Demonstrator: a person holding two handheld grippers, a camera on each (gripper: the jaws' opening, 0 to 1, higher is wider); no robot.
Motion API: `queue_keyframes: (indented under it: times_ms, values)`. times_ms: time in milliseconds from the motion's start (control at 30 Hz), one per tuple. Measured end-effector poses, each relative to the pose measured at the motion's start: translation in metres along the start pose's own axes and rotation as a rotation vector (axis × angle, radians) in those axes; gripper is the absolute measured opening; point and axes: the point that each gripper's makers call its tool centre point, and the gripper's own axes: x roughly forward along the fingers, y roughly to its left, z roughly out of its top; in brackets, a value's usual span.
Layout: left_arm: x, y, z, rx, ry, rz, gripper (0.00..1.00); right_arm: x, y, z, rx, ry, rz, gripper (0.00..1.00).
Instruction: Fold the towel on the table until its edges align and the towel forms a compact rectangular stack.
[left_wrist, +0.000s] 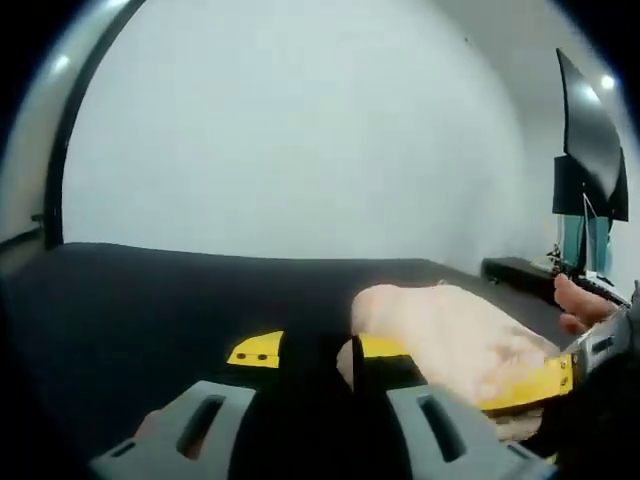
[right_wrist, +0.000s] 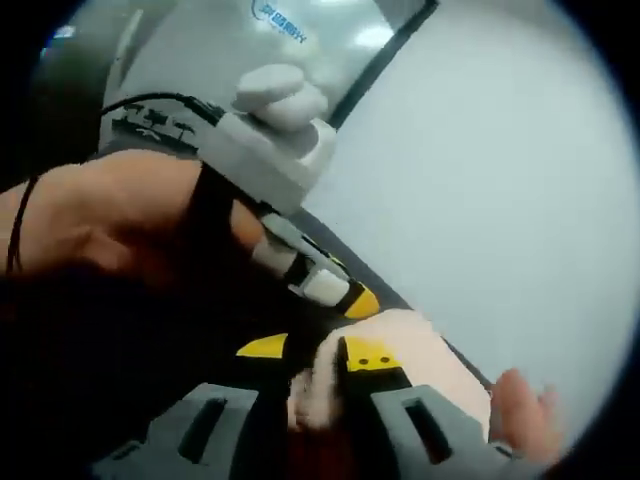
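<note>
Both your left gripper (left_wrist: 318, 385) and right gripper (right_wrist: 312, 385) pinch the pink towel (left_wrist: 450, 335), lifting its edge off the black table (left_wrist: 150, 300) to fold it over.

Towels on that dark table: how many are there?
1. A pale pink towel lies bunched on the black table; the right gripper view shows it between that gripper's yellow-tipped jaws. Others may be hidden.

The towel (left_wrist: 450, 335) is pale pink and plain, lying on a black surface (left_wrist: 150, 300). The left claw (left_wrist: 320, 365) has grey jaws with yellow tips, and the right claw (right_wrist: 312, 372) the same. The wall (left_wrist: 300, 130) behind is plain white, and a monitor (left_wrist: 590, 140) is black.
</note>
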Motion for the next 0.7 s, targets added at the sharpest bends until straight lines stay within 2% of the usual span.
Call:
queue_keyframes:
  times_ms: [67,100,133,167,267,333,433,500,533,600,667,700]
  values:
    - [0.000,0.003,0.001,-0.009,-0.001,0.004,0.27,-0.022,-0.002,0.015,0.105,-0.058,0.035,0.18]
    - [-0.001,0.003,0.001,-0.015,-0.003,0.003,0.27,-0.034,-0.008,0.029,0.155,-0.126,0.043,0.15]
    - [-0.001,0.000,0.001,-0.019,-0.006,0.003,0.27,-0.043,-0.017,0.039,0.187,-0.174,0.046,0.14]
    - [-0.001,-0.001,0.001,-0.019,-0.007,0.003,0.27,-0.051,-0.034,0.045,0.211,-0.196,0.019,0.14]
    - [-0.001,0.000,0.002,-0.012,-0.006,0.000,0.27,-0.052,-0.096,0.035,0.233,-0.158,-0.095,0.14]
    - [0.000,0.000,0.002,-0.009,-0.004,-0.003,0.27,-0.035,-0.115,0.019,0.277,-0.113,-0.078,0.11]
    - [0.001,0.002,0.001,-0.009,0.001,-0.003,0.27,-0.005,-0.105,-0.010,0.335,0.016,0.061,0.10]
    - [0.002,0.004,0.000,-0.013,0.006,-0.002,0.27,0.007,-0.081,-0.018,0.390,0.040,0.173,0.11]
    - [0.002,0.004,0.000,-0.014,0.007,-0.002,0.27,0.008,-0.070,-0.023,0.390,0.058,0.207,0.12]
    - [0.001,0.004,0.001,-0.026,-0.001,-0.009,0.27,0.007,-0.052,-0.033,0.326,0.077,0.231,0.15]
    - [0.001,0.003,0.004,-0.036,-0.012,-0.016,0.27,0.003,-0.047,-0.037,0.248,0.070,0.202,0.16]
    - [0.001,0.002,0.005,-0.038,-0.015,-0.020,0.27,0.000,-0.044,-0.036,0.246,0.059,0.194,0.16]
